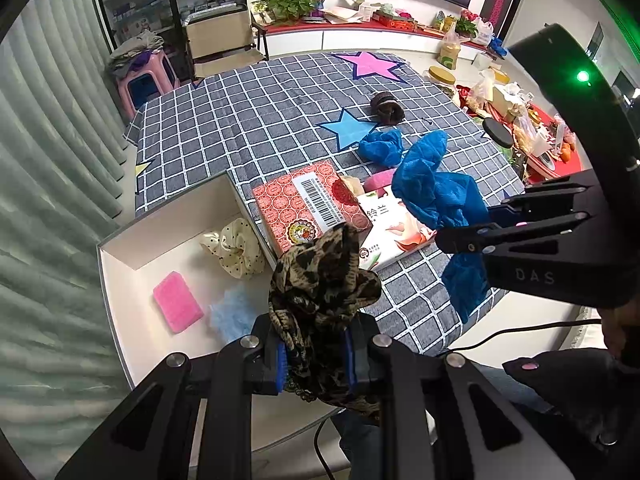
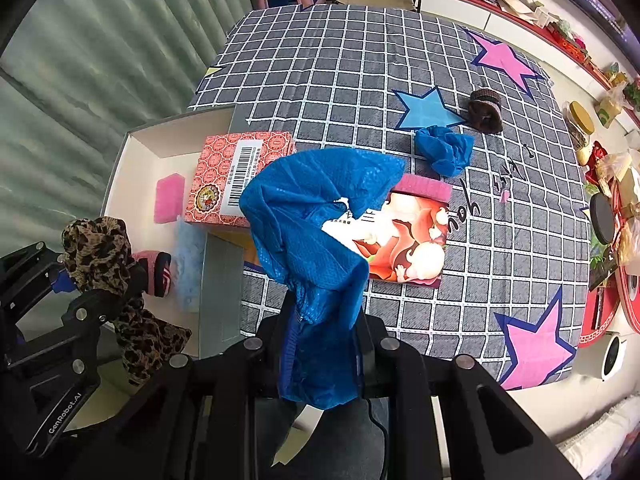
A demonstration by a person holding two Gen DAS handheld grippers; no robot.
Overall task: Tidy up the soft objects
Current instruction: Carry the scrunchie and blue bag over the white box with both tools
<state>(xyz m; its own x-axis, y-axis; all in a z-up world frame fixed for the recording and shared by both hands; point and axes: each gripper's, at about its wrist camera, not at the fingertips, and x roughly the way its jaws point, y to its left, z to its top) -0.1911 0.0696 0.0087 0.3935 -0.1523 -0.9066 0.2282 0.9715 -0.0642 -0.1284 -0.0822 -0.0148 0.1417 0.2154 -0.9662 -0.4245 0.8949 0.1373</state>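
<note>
Left tongs clamp a leopard scrunchie, right tongs a blue shoe cover; next, probably drop both into the white box.

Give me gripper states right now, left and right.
Left gripper: closed, holding the leopard-print scrunchie.
Right gripper: closed, holding the blue shoe cover.

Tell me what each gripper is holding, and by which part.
Left gripper pinches the leopard-print scrunchie at its lower folds; right gripper pinches the blue shoe cover near its lower end.
</note>
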